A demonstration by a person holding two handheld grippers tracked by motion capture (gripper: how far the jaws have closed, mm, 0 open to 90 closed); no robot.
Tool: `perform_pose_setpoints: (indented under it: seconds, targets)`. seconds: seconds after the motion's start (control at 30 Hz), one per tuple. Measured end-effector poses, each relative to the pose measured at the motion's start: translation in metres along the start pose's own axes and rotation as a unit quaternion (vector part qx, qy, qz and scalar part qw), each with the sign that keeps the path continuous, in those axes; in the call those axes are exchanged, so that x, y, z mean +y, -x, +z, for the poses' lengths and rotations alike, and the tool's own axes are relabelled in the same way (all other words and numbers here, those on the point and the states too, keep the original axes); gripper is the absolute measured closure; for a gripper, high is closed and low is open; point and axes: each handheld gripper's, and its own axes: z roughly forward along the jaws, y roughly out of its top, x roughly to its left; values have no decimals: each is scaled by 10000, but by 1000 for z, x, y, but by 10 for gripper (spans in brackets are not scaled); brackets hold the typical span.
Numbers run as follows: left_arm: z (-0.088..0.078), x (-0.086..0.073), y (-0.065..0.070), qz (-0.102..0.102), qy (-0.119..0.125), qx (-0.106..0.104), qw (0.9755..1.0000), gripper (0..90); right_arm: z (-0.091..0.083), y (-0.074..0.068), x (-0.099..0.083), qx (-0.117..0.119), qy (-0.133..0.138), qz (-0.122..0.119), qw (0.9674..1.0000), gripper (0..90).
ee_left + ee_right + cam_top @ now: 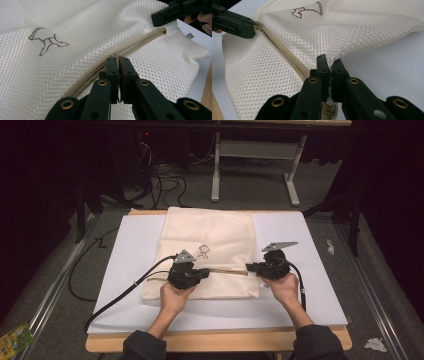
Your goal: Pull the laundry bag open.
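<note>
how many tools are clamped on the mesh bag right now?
2. The left tool is shut on the zipper partway along the mesh bag. The right tool is shut on the bag's edge at the zipper's right end.

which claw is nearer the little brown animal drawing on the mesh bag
Left. The left claw is clamped on the zipper just below the animal drawing; the right claw pinches the mesh bag at the zipper's far right end, farther off.
</note>
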Motion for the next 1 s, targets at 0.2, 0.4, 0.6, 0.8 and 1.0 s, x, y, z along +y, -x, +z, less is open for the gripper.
perform_pose_setpoints:
  seconds: [0.2, 0.4, 0.6, 0.8, 1.0]
  targets:
    - [-3, -2, -1, 61, 64, 18, 10000, 873, 2, 1, -1, -14, -26, 18, 10000, 891]
    - [-14, -5, -6, -15, 143, 55, 9999, 873, 1, -2, -1, -60, -29, 4, 10000, 891]
    - [-20, -5, -13, -43, 138, 81, 9999, 873, -1, -4, -1, -167, 151, -72, 9997, 892]
    - [-29, -5, -18, -144, 156, 170, 9996, 873, 4, -5, -2, -155, 138, -56, 9998, 892]
    - [-43, -7, -24, -175, 232, 309, 9991, 873, -1, -3, 0, -171, 104, 44, 9998, 892]
